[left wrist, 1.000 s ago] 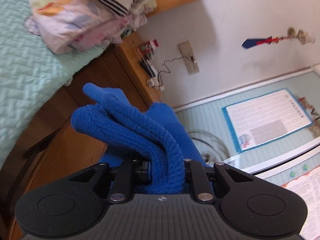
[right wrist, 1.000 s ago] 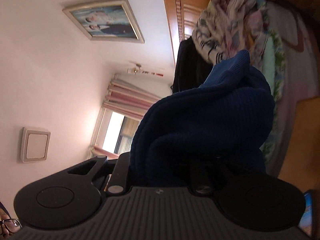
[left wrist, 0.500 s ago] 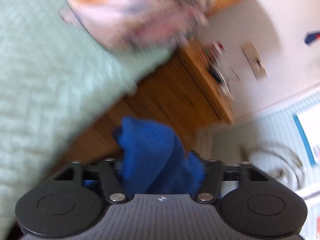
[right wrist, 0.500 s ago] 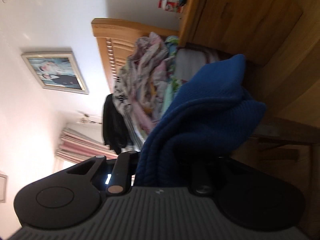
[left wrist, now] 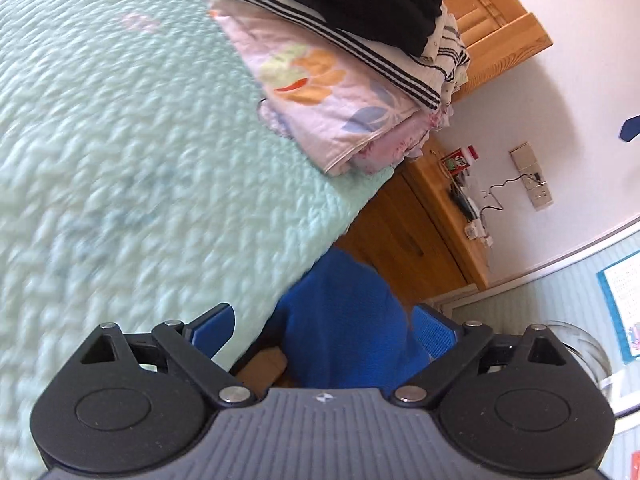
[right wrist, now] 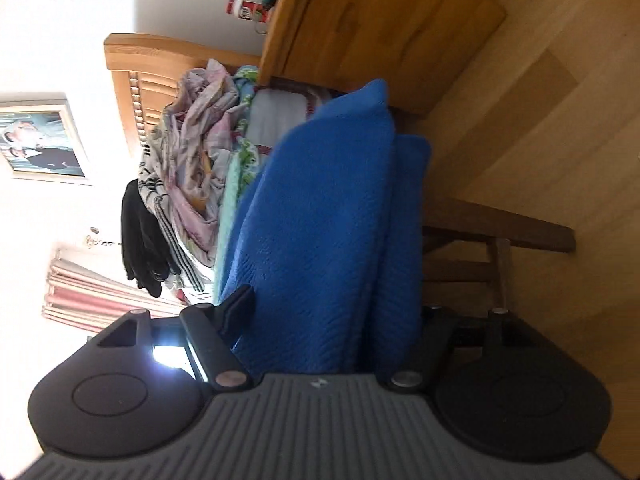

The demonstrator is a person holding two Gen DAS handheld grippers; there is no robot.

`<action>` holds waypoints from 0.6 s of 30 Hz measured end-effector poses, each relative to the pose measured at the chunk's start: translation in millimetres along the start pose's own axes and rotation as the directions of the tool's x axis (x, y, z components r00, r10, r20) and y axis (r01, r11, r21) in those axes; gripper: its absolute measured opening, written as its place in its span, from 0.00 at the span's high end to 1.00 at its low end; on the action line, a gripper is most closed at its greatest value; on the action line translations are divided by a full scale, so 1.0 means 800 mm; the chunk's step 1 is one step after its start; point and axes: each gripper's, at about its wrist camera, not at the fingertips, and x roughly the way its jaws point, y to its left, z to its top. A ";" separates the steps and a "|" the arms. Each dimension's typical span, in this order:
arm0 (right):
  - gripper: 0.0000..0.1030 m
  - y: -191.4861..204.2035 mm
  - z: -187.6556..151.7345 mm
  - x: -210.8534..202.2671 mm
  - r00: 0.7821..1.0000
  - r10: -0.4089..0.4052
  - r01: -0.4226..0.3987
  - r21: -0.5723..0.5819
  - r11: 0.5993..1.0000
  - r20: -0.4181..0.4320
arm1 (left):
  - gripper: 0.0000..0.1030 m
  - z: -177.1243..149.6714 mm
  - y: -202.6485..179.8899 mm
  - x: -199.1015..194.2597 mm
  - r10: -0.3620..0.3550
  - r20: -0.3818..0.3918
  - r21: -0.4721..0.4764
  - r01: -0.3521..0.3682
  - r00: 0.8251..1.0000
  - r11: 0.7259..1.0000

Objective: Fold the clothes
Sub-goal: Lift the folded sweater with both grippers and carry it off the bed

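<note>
Left wrist view: my left gripper [left wrist: 324,330] has its jaws opening, spread wide. The blue knit sweater [left wrist: 340,320] sits between them, pads clear of it, so I read this as a release at the edge of the bed [left wrist: 120,160].
Stack: folded clothes pile [left wrist: 340,80] well up the bed, likely the destination.
Right wrist view: my right gripper [right wrist: 332,320] also opening; blue knit sweater [right wrist: 320,220] bunched between the jaws, draped against the mattress side, not pinched.

Black left tool [left wrist: 324,330], grey ribbed housing, blue pads, silver rivets
</note>
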 end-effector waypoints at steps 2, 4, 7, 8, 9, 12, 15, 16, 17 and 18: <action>0.30 -0.007 -0.002 0.000 1.000 0.006 -0.006 0.034 0.999 0.008 | 0.07 -0.018 0.012 -0.021 -0.027 -0.013 -0.005 0.027 1.000 1.000; 0.29 -0.007 -0.009 -0.009 1.000 0.006 -0.006 0.062 0.998 0.011 | 0.07 -0.037 0.022 -0.047 -0.043 -0.006 0.004 0.043 0.999 0.999; 0.26 -0.012 -0.018 -0.015 1.000 -0.005 0.003 0.092 0.996 0.020 | 0.07 -0.059 0.032 -0.078 -0.052 0.000 0.017 0.052 0.999 0.999; 0.23 -0.013 -0.022 -0.020 1.000 -0.006 0.003 0.108 0.994 0.025 | 0.07 -0.064 0.035 -0.088 -0.052 0.005 0.020 0.052 0.999 0.998; 0.22 -0.017 -0.027 -0.027 1.000 -0.010 0.007 0.119 0.993 0.027 | 0.07 -0.069 0.037 -0.097 -0.051 0.010 0.023 0.051 0.999 0.998; 0.21 -0.027 -0.038 -0.039 0.999 -0.033 0.029 0.147 0.989 0.025 | 0.07 -0.080 0.044 -0.121 -0.057 0.023 0.023 0.056 0.998 0.998; 0.21 -0.033 -0.048 -0.047 0.997 -0.076 0.071 0.169 0.983 0.020 | 0.06 -0.087 0.052 -0.140 -0.044 0.039 0.022 0.043 0.998 0.999; 0.21 -0.031 -0.051 -0.050 0.995 -0.095 0.091 0.160 0.983 0.018 | 0.06 -0.090 0.057 -0.146 -0.045 0.042 0.012 0.044 0.998 0.999; 0.21 -0.029 -0.055 -0.054 0.993 -0.114 0.110 0.150 0.982 0.016 | 0.06 -0.093 0.062 -0.152 -0.047 0.046 0.000 0.047 0.998 0.999; 0.21 -0.024 -0.059 -0.060 0.990 -0.136 0.131 0.135 0.982 0.023 | 0.06 -0.095 0.068 -0.157 -0.047 0.052 -0.013 0.048 0.998 0.999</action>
